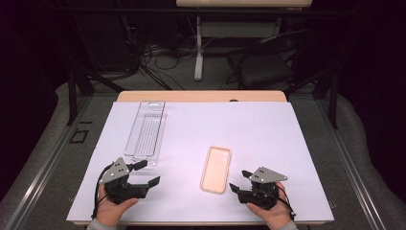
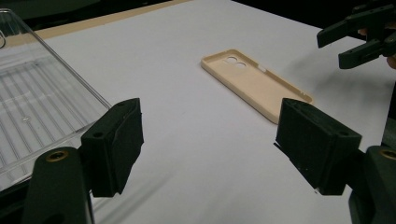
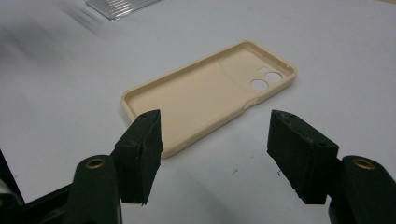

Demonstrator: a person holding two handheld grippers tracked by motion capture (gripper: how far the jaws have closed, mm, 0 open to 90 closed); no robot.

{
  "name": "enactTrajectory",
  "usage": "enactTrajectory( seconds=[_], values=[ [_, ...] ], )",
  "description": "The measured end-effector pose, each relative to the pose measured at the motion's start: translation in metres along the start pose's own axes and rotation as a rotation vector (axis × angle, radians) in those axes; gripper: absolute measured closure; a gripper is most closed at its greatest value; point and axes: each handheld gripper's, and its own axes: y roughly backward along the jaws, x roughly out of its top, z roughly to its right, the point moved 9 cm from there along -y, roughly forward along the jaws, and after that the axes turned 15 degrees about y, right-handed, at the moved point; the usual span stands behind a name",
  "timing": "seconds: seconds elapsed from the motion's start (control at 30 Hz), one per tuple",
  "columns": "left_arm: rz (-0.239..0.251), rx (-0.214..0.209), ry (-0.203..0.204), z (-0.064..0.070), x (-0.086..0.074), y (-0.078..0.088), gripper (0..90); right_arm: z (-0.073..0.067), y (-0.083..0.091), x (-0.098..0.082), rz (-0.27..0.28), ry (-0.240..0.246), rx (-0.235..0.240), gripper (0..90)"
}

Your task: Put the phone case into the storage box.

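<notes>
A beige phone case lies flat on the white sheet that covers the table, open side up, with its two round camera holes at the far end. It sits a little right of the middle of the sheet, near the front. The right gripper rests just to the right of the case's near end, held in the person's right hand; its fingers stand apart at a middling width with nothing between them, and the case's near corner lies just ahead of them, untouched. The left gripper sits well to the left of the case, held in the left hand, its fingers spread wide and holding nothing, with bare sheet between them. Just beyond the left gripper a clear plastic tray with a ribbed floor lies lengthwise on the sheet, its near end close to the upper finger. Nothing stands between either gripper and the case. Behind the table, a dark floor carries a tangle of cables, a white table leg and a dark chair. No brand, label or writing can be read on the case or the tray.
</notes>
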Motion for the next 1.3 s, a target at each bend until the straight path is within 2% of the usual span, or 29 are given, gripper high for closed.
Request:
enactTrajectory(
  seconds=[0.2,0.43,0.67,1.0,1.3],
  values=[
    [-0.005,0.005,-0.006,0.001,-0.001,-0.001,23.7,-0.002,-0.003,0.0,-0.01,0.009,0.022,36.9],
    [-0.007,0.013,-0.004,-0.001,-0.001,-0.001,23.7,0.0,-0.004,0.005,-0.042,0.052,0.03,40.6],
    [-0.007,0.014,-0.004,-0.001,-0.001,0.0,23.7,0.003,-0.005,0.009,-0.079,0.052,0.045,42.0],
    [-0.002,0.011,0.001,-0.001,0.0,0.001,23.7,0.004,-0.011,0.02,-0.116,0.05,0.086,36.5],
    [-0.003,0.012,0.004,-0.001,-0.001,0.0,23.7,0.004,-0.014,0.026,-0.144,0.069,0.115,39.3]
  ],
)
